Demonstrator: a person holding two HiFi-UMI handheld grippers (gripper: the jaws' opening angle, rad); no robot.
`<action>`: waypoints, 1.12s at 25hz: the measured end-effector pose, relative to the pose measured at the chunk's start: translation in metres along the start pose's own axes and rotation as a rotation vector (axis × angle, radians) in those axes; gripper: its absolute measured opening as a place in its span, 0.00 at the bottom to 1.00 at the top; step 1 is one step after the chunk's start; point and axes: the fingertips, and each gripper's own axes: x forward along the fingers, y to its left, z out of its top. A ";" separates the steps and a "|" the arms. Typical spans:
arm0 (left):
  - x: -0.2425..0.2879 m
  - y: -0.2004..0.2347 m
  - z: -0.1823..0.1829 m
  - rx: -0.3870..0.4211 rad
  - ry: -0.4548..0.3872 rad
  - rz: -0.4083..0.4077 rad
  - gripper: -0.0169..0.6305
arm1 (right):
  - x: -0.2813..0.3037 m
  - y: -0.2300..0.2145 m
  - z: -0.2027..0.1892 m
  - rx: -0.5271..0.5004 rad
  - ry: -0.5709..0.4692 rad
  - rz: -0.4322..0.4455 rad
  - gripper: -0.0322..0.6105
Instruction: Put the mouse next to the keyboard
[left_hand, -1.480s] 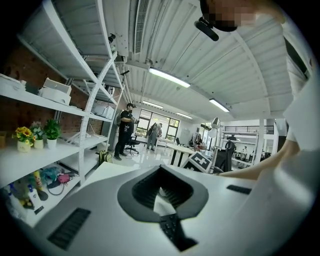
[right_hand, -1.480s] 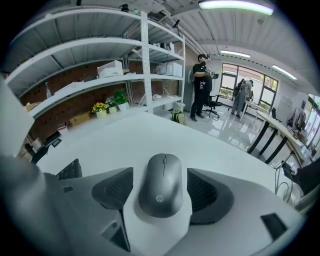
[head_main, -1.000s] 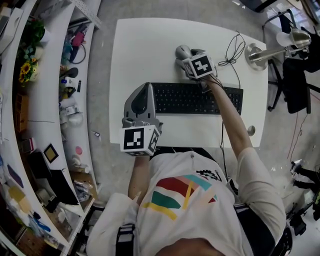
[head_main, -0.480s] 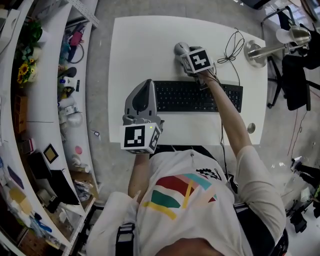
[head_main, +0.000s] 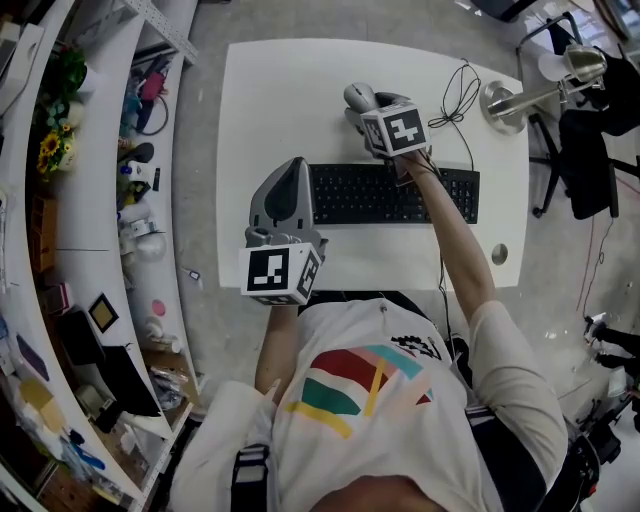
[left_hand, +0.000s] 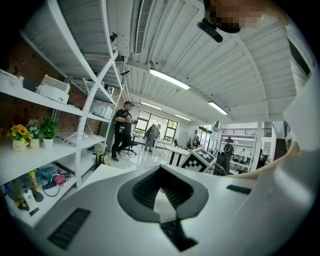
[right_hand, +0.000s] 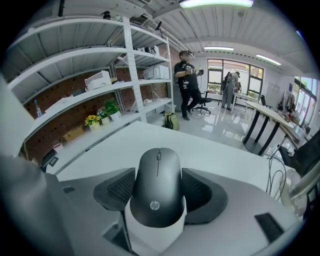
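A black mouse (right_hand: 157, 175) with a white underside sits pinched between the dark pads of my right gripper (right_hand: 158, 194), which is shut on it. In the head view that right gripper (head_main: 358, 100) hangs over the white table (head_main: 280, 90), just beyond the far edge of the black keyboard (head_main: 390, 195); the mouse itself is hidden there by the jaws. My left gripper (head_main: 295, 172) is held up by the keyboard's left end, shut with nothing in it. In its own view the left gripper (left_hand: 160, 170) points out over the room.
A lamp base (head_main: 500, 103) and a looped black cable (head_main: 462, 95) lie at the table's far right. White shelves (head_main: 90, 200) full of small items run along the left. People (right_hand: 187, 80) stand far off in the room.
The right gripper with the mouse has drifted slightly left beyond the keyboard. The left gripper has stayed where it was.
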 end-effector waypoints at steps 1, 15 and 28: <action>0.000 -0.003 0.002 0.003 -0.003 -0.008 0.09 | -0.007 0.001 0.003 -0.002 -0.012 -0.002 0.52; 0.031 -0.061 0.017 0.061 -0.014 -0.188 0.09 | -0.126 -0.043 0.003 0.056 -0.178 -0.105 0.52; 0.073 -0.168 -0.042 0.076 0.123 -0.424 0.09 | -0.223 -0.137 -0.105 0.196 -0.169 -0.323 0.52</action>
